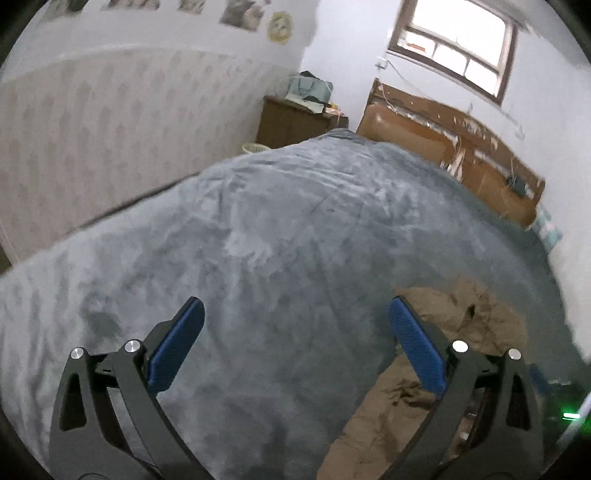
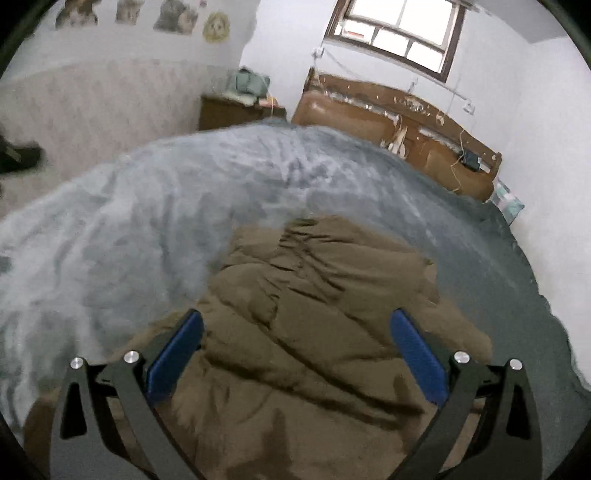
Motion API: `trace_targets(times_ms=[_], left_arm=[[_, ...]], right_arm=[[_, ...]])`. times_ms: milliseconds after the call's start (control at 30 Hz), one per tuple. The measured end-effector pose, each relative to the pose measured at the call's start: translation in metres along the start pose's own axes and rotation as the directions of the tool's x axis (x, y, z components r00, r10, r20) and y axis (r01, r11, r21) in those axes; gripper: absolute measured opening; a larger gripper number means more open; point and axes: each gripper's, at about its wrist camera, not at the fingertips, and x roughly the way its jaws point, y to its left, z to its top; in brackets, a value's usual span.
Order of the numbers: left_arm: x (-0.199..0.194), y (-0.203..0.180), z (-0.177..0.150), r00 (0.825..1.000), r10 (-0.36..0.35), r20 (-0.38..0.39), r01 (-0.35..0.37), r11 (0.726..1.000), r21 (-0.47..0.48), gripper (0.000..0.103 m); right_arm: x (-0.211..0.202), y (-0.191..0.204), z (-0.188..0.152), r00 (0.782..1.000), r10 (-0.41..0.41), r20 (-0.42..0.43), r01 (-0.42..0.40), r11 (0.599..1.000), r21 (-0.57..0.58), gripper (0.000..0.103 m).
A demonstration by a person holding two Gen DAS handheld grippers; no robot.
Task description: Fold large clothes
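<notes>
A large olive-brown padded garment (image 2: 317, 317) lies rumpled on a bed covered by a grey-blue fleece blanket (image 2: 155, 206). In the right wrist view my right gripper (image 2: 295, 317) hovers over the garment's near part, jaws wide open and empty. In the left wrist view my left gripper (image 1: 295, 306) is wide open and empty above bare blanket (image 1: 277, 229); the garment (image 1: 454, 332) lies to its right, partly behind the right finger (image 1: 413, 343).
A brown wooden headboard (image 2: 388, 122) stands at the bed's far end under a window (image 2: 399, 29). A dark wooden cabinet (image 2: 229, 110) with cloth on top stands in the far left corner. A wall runs along the bed's left side.
</notes>
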Motion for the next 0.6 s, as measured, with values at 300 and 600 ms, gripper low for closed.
trace_targets(times_ms=[300,600], left_arm=[[0.018,-0.025,-0.016,1.0,-0.01,-0.014,0.011,0.998,0.056,0.099],[0.011,-0.038,-0.021,0.999,-0.051,0.007,0.051,0.995,0.082,0.099]], right_arm=[[0.053,-0.008,0.0,0.985,-0.088,-0.151,0.068,0.989,-0.135,0.041],[-0.012,-0.177,-0.012,0.996,-0.093,-0.014,0.093,0.945,0.313,0.023]])
